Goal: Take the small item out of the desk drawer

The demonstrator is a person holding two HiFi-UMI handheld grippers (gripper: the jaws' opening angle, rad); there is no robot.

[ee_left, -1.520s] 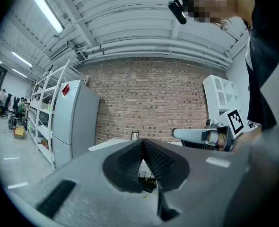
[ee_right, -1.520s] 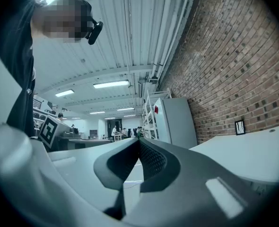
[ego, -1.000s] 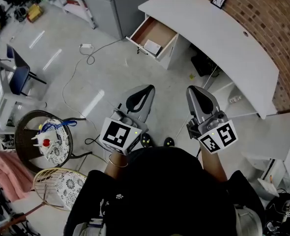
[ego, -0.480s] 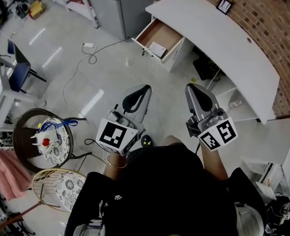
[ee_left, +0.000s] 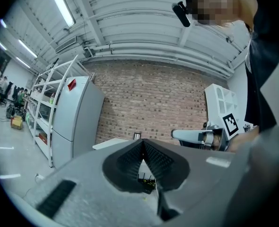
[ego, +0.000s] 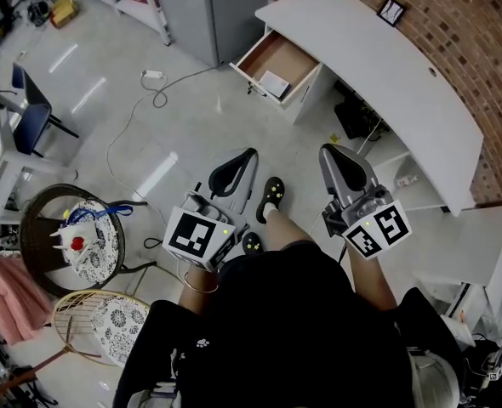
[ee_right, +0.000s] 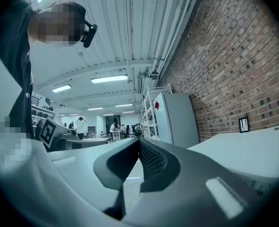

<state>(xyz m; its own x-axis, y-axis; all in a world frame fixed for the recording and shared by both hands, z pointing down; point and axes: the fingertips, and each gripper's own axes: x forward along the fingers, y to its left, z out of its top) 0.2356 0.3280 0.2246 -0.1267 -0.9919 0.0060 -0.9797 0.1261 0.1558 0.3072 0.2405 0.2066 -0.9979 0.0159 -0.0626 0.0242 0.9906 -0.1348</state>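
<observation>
One small white item lies flat in the open drawer of the white desk, close to the drawer's front panel. The rest of the drawer's brown bottom is bare. Both claws are well apart from the item, held low near the person's body with open floor between them and the drawer. The left gripper points towards the desk with its jaws pressed together and nothing between them, as its own view shows. The right gripper is just as far back, jaws likewise together and empty. A foot in a black shoe shows between the two grippers. A white cable trails over the floor left of the drawer, a grey cabinet stands beyond it, and a small picture frame sits on the desk by the brick wall. Nothing blocks the way to the drawer
</observation>
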